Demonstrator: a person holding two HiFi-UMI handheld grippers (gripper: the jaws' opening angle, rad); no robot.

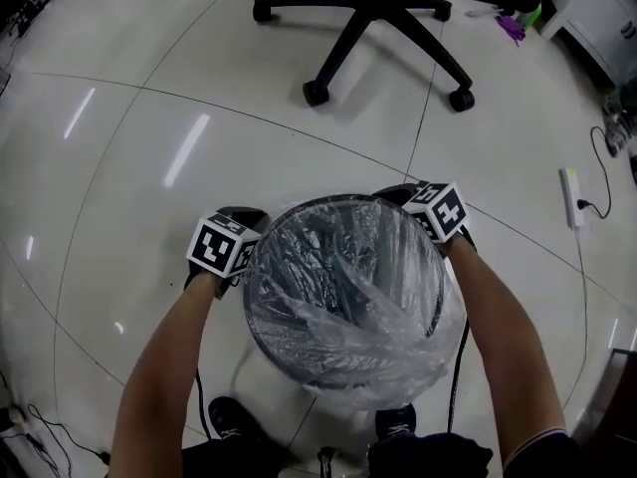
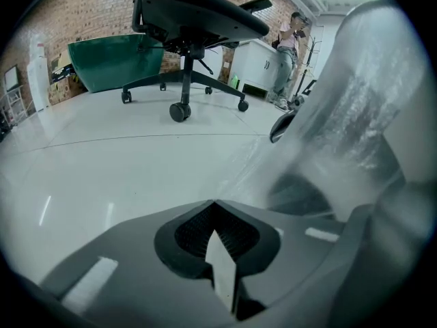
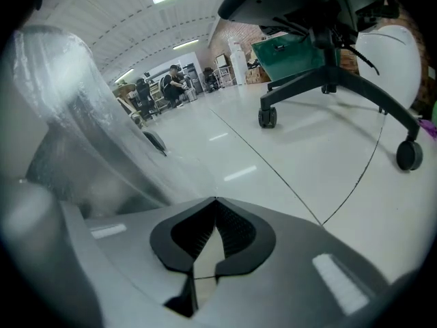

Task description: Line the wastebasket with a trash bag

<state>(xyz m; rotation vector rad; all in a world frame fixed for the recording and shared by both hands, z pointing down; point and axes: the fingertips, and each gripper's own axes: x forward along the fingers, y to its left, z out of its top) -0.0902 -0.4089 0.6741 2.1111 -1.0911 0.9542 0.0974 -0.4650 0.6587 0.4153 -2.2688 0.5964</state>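
Wastebasket of dark round wire mesh (image 1: 338, 200) stands on the glossy white tiled floor (image 1: 149, 98) between the 2 hand-held grippers, its rim touching or just beside each of them. A clear crinkled plastic trash bag (image 1: 348, 307) lines the inside and drapes over the rim, hanging down the near outer wall.

At the basket's left side, the left hand-held gripper (image 2: 218, 203) has its jaws pressed together, pinching a pale sliver of the bag's film, which stretches up and to its right. At the opposite side, the right hand-held gripper (image 3: 213, 200) is likewise pressed together on the film, which rises to its left. Both point steeply down beside the rim. Bare forearms, the left (image 1: 164, 366) and the right (image 1: 508, 347), reach in from behind them, with dark shoes (image 1: 229, 416) below.

Beyond the hand-held grippers stands a black office chair with a star base on casters (image 1: 368, 18). Right of the right hand-held gripper a white power strip (image 1: 569, 195) lies on the floor. Farther ahead of the left one sit a large green container (image 2: 113, 60) and a brick wall (image 2: 89, 5).
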